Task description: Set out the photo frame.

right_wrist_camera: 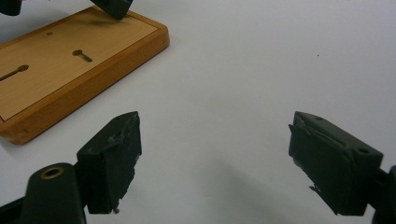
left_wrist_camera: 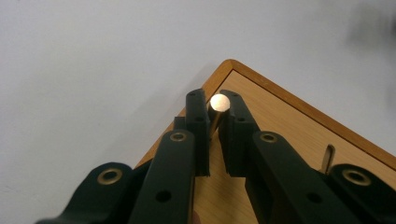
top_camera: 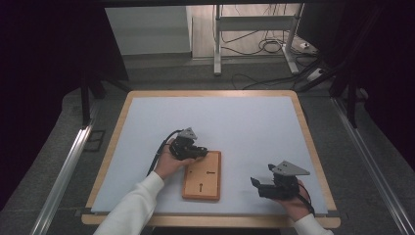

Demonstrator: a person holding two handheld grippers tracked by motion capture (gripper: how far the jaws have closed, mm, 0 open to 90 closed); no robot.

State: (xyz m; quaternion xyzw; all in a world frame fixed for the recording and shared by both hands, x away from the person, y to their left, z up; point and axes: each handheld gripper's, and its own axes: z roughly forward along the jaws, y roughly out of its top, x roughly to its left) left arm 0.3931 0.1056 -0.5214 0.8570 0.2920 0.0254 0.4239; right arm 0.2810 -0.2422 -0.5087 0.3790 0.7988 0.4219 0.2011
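A wooden board (top_camera: 202, 176) with two keyhole slots lies on the white table top, near the front middle. My left gripper (top_camera: 198, 152) is at the board's far left corner (left_wrist_camera: 229, 65). In the left gripper view its jaws are shut on a small metal pin (left_wrist_camera: 218, 103), whose shiny round end shows between the fingertips. My right gripper (top_camera: 257, 185) rests near the table's front right, apart from the board. In the right gripper view its jaws (right_wrist_camera: 212, 158) stand wide open over bare table, with the board (right_wrist_camera: 70, 70) off to the upper left.
The table (top_camera: 303, 122) has a wooden rim around a white surface. Beyond its far edge are a metal stand (top_camera: 218, 44) and cables (top_camera: 266, 46) on the floor. Dark curtains hang at both sides.
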